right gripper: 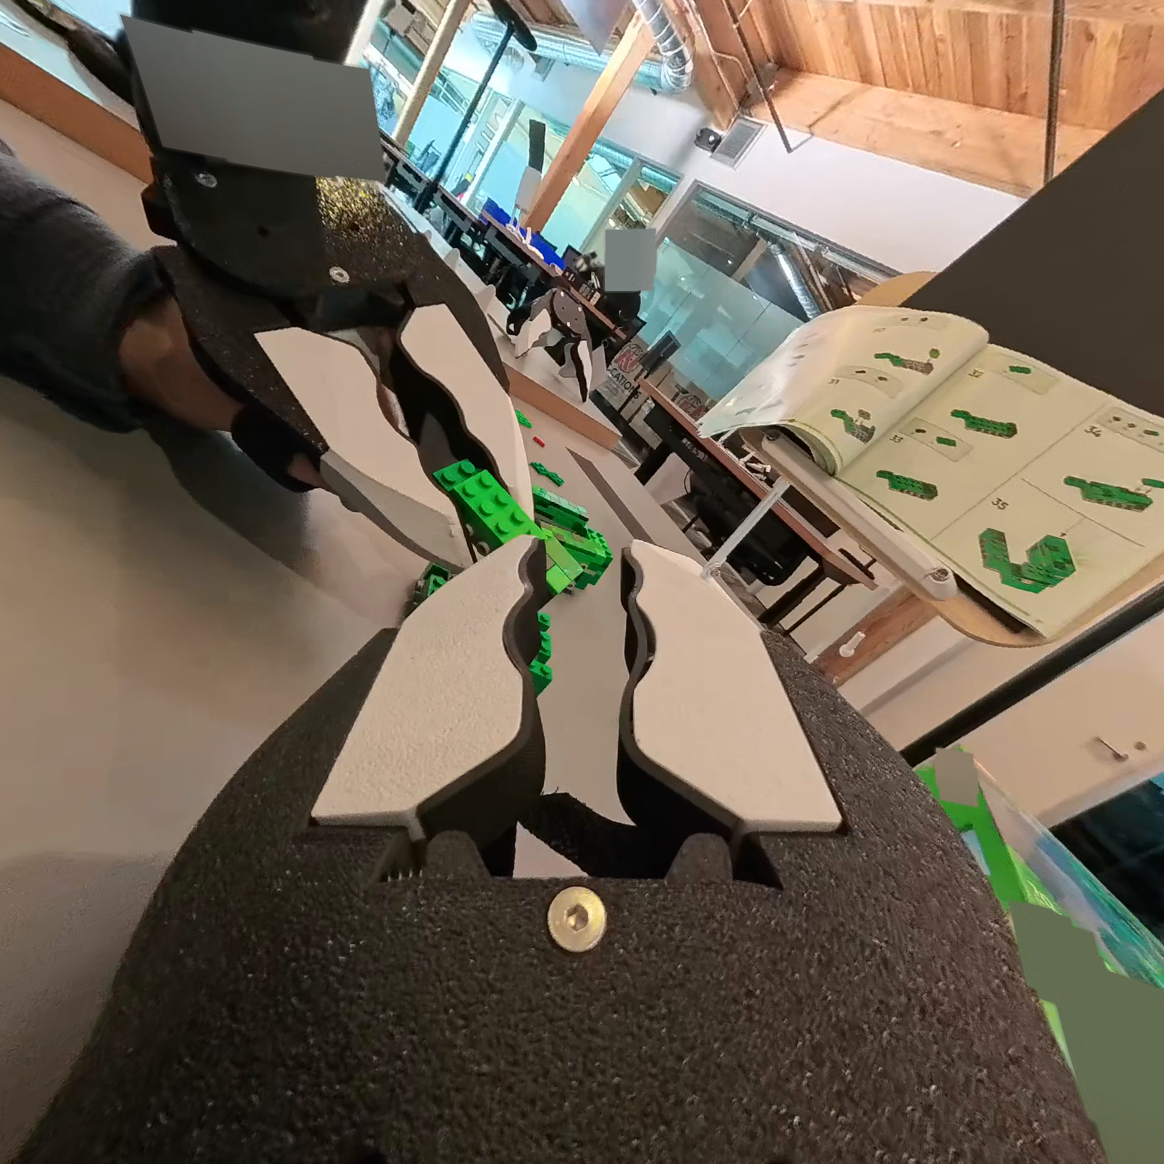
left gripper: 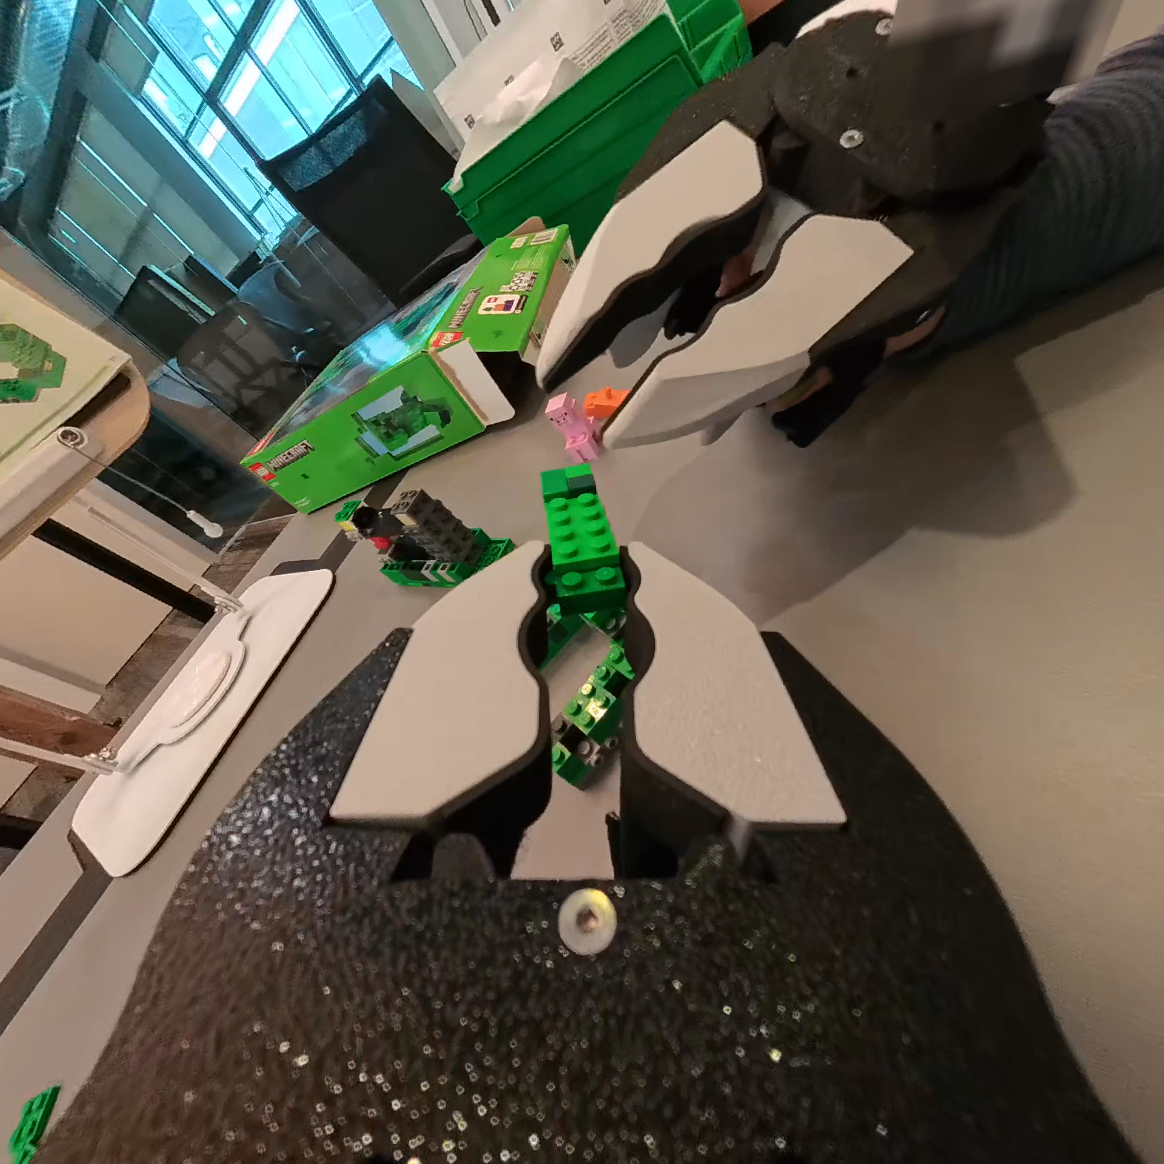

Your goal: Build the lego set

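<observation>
We tilt the left gripper (left gripper: 582,560) down, jaws clamped on the green lego assembly (left gripper: 586,554); the right gripper (right gripper: 582,554), farther right, has its jaws parted and holding nothing.

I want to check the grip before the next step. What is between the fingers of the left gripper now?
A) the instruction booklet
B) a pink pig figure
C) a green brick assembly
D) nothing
C: in the left wrist view, the left gripper is closed on a green brick assembly, while the pink pig figure stands free on the table farther ahead.
</observation>
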Action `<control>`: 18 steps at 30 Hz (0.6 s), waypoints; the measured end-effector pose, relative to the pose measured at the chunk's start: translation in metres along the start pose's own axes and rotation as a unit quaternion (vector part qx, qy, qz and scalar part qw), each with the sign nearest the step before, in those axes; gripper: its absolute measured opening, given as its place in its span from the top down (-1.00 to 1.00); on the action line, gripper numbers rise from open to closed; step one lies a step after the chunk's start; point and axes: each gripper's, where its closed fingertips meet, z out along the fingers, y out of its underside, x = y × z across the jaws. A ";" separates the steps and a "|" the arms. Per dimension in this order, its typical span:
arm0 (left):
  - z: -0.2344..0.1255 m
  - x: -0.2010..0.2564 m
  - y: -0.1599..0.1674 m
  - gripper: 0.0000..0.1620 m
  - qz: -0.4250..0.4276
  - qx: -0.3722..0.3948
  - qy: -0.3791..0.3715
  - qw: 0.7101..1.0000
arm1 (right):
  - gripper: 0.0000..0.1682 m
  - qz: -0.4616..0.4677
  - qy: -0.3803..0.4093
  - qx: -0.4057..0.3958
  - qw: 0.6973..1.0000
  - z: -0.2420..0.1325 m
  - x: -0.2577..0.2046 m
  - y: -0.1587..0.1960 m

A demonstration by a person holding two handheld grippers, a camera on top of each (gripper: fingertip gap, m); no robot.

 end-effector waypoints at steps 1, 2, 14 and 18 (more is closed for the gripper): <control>0.000 -0.001 0.000 0.76 -0.002 0.001 0.000 1.000 | 0.74 0.002 0.000 0.002 1.000 0.001 0.001 0.001; 0.000 -0.002 0.001 0.76 -0.007 0.002 -0.001 1.000 | 0.74 0.004 0.001 0.004 1.000 0.002 0.002 0.001; 0.000 -0.011 0.003 0.76 -0.052 0.015 -0.004 0.999 | 0.75 0.015 -0.005 0.020 1.000 0.004 0.004 -0.001; 0.001 -0.007 0.004 0.76 -0.049 0.007 0.006 0.999 | 0.75 0.021 -0.011 0.024 0.999 0.003 0.003 -0.002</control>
